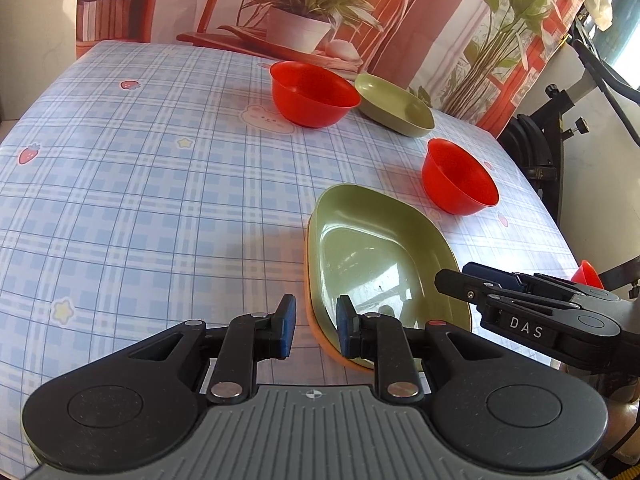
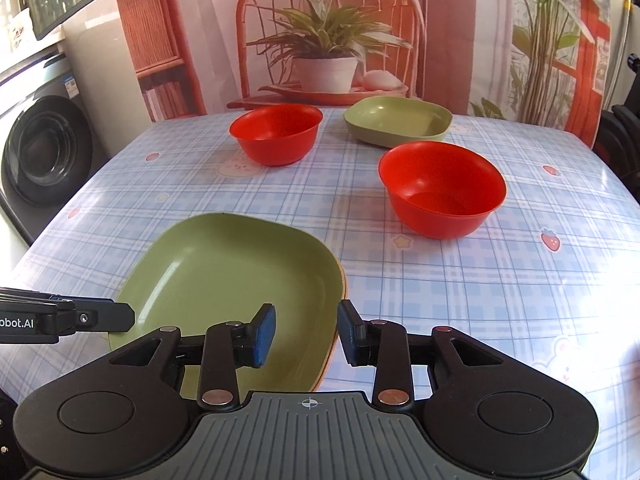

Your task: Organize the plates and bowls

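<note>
Right wrist view: right gripper (image 2: 307, 330) jaws spread astride green plate (image 2: 224, 276) rim; left gripper (image 1: 316, 326) likewise.

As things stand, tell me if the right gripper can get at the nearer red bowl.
Probably yes. The right gripper stands open over the green plate's edge, and only bare tablecloth lies between it and the nearer red bowl.

Checked table (image 2: 500, 300): bowls (image 2: 442, 188), stacked plates (image 2: 228, 280).
</note>
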